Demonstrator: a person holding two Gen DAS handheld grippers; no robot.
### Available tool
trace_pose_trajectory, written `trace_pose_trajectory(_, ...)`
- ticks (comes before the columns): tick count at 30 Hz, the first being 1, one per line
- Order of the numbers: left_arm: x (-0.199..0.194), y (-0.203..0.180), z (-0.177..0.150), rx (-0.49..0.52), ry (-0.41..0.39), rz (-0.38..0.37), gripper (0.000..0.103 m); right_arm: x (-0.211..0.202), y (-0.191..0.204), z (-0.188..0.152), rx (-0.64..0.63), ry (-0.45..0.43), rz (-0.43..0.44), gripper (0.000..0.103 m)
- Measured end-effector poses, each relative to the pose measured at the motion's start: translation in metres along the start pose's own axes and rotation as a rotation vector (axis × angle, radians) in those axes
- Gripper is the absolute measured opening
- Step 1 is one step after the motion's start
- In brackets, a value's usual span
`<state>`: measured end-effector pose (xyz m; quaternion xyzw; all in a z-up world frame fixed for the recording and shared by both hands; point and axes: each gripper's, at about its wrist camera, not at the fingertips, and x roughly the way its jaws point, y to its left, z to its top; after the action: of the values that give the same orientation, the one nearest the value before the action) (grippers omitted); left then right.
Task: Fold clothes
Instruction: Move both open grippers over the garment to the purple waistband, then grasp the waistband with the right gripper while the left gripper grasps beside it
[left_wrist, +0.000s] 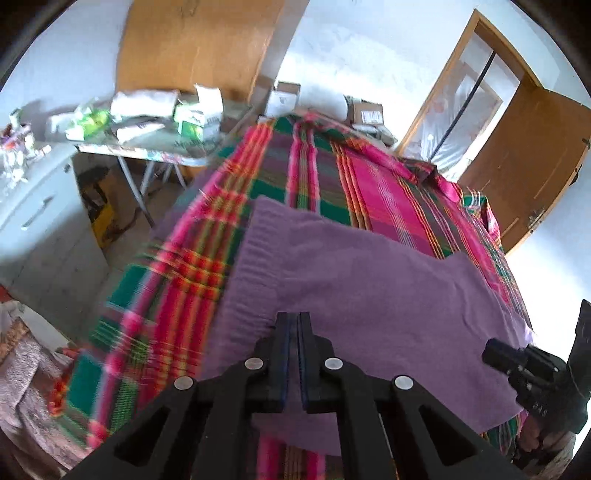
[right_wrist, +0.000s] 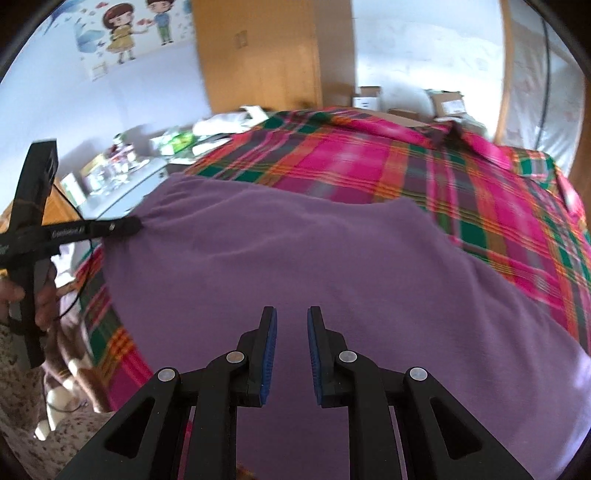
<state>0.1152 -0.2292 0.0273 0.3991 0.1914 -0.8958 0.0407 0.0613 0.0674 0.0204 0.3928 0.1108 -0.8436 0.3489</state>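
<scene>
While soft and light, purple knit sweater (left_wrist: 362, 280) pinched at ribbed hem by left gripper (left_wrist: 294, 321); right gripper (right_wrist: 291, 321) parted, empty, lower centre.

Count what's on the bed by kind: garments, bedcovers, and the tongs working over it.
Purple garment: 1
Plaid bedcover: 1
Tongs: 2, the left tongs shut on the purple garment's edge, the right tongs open above it
Total: 4
</scene>
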Motion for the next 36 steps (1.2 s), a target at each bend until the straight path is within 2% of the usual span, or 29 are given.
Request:
trace_pose_trajectory(3,-0.01,0.018,0.005,-0.039,-0.003,0.008,0.007,0.008,0.021,0.006,-0.048,-0.005,0.054,0.017)
trace_pose_trajectory(6,-0.011,0.037,0.003,-0.099,0.047,0.001,0.025,0.017,0.048,0.016,-0.116,-0.014,0.11,0.017)
trace_pose_trajectory(9,-0.014,0.051,-0.002,-0.14,0.049,-0.028,0.025,0.027,0.076,0.024,-0.198,-0.013,0.168,0.018)
trace_pose_trajectory(12,-0.017,0.059,-0.003,-0.166,0.049,-0.055,0.025,0.034,0.104,0.028,-0.262,-0.018,0.202,0.025)
trace_pose_trajectory(15,-0.015,0.066,-0.004,-0.206,0.076,-0.115,0.025,0.042,0.13,0.031,-0.317,-0.026,0.231,0.027)
trace_pose_trajectory(19,-0.009,0.076,-0.004,-0.277,0.133,-0.23,0.029,0.054,0.154,0.033,-0.348,-0.019,0.289,0.044)
trace_pose_trajectory(20,-0.008,0.078,-0.003,-0.291,0.143,-0.247,0.03,0.057,0.16,0.033,-0.359,-0.013,0.293,0.044)
trace_pose_trajectory(27,0.006,0.085,-0.001,-0.352,0.188,-0.3,0.032,0.081,0.19,0.031,-0.44,-0.011,0.166,0.044)
trace_pose_trajectory(36,0.012,0.09,0.006,-0.379,0.204,-0.357,0.032,0.092,0.198,0.034,-0.409,-0.03,0.074,0.044)
